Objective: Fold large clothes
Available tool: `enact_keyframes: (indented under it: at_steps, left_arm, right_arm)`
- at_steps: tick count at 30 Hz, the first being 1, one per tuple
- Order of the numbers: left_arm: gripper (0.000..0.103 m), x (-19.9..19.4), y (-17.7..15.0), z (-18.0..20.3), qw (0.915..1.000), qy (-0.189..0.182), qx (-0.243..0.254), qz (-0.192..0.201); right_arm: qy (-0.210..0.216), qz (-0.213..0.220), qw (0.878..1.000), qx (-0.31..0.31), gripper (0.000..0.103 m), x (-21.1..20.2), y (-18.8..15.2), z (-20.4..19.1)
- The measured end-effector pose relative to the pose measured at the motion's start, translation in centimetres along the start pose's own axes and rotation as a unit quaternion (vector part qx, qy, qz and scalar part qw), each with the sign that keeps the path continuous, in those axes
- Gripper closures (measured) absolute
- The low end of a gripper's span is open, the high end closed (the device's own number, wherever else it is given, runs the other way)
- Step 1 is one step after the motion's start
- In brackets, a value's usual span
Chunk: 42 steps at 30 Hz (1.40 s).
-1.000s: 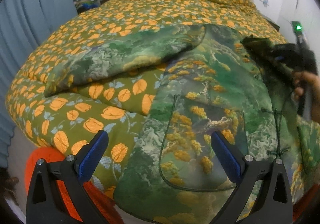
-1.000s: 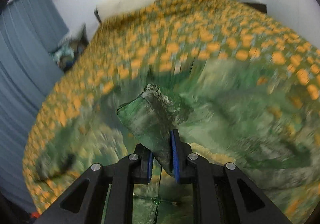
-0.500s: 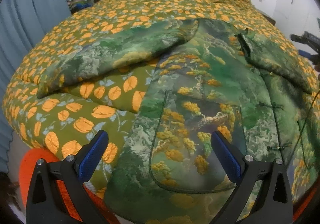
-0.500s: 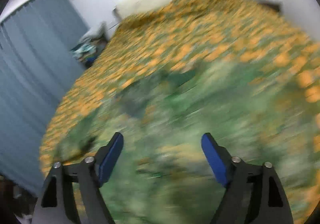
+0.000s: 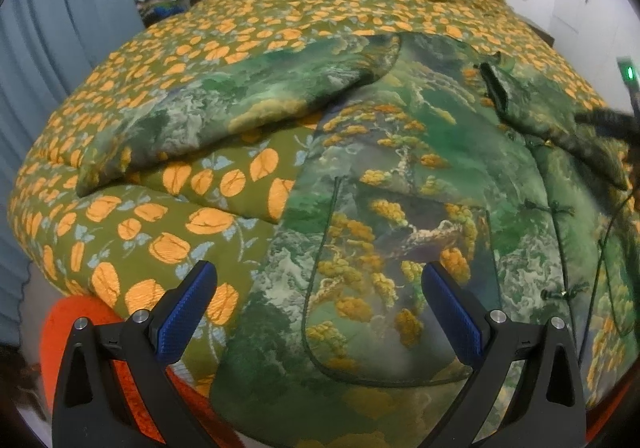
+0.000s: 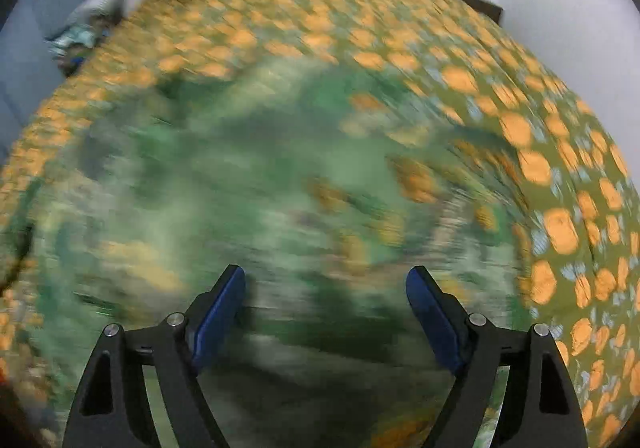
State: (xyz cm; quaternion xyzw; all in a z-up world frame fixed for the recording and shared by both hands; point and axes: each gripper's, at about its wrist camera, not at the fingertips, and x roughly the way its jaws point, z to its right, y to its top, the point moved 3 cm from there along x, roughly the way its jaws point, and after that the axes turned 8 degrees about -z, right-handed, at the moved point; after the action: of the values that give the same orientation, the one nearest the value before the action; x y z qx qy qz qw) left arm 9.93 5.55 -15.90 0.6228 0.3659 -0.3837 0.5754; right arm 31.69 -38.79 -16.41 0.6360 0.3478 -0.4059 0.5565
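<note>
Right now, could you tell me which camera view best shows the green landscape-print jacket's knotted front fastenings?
The left wrist view: the green landscape-print jacket is sharp, its knotted front fastenings visible. The right wrist view shows only blurred green fabric.

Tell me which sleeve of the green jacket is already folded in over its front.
The sleeve at the left wrist view's right edge lies across the jacket front. The other sleeve stretches out onto the orange-leaf quilt.

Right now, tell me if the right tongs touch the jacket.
Apart. The right wrist view shows the right tongs wide open, nothing between the pads, the blurred jacket beyond them.
</note>
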Motion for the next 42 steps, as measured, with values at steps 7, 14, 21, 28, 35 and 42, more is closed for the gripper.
enact_keyframes:
  at_steps: [7,14,21,28,35,42]
  left_arm:
    - [0.001,-0.2,-0.5,0.2,0.9998,0.007,0.015,-0.005]
    - [0.001,-0.9,0.0,-2.4,0.9999,-0.003,-0.015,-0.004]
    - [0.001,-3.1,4.4,-9.1,0.9960,-0.050,-0.067,0.031]
    - [0.001,0.3,8.2,-23.0,0.9715,-0.106,-0.212,-0.014]
    - [0.001,6.6,11.1,-34.5,0.9631,-0.036,-0.259,-0.062]
    - [0.007,13.5,10.2,-35.5,0.9399,-0.106,-0.302,-0.118]
  right_arm:
    - [0.031,-0.020,0.999,-0.035,0.020,3.9,1.0,-8.1]
    - [0.021,-0.044,0.997,-0.055,0.020,4.2,-1.6,-10.5]
    - [0.130,0.046,0.982,-0.133,0.020,-9.9,-7.5,-13.2]
    - [0.205,0.071,0.962,-0.167,0.020,-18.3,-15.9,-15.9]
    - [0.226,0.029,0.966,-0.119,0.020,-17.1,-21.3,-16.6]
    - [0.213,0.005,0.968,-0.135,0.020,-16.1,-21.6,-18.1]
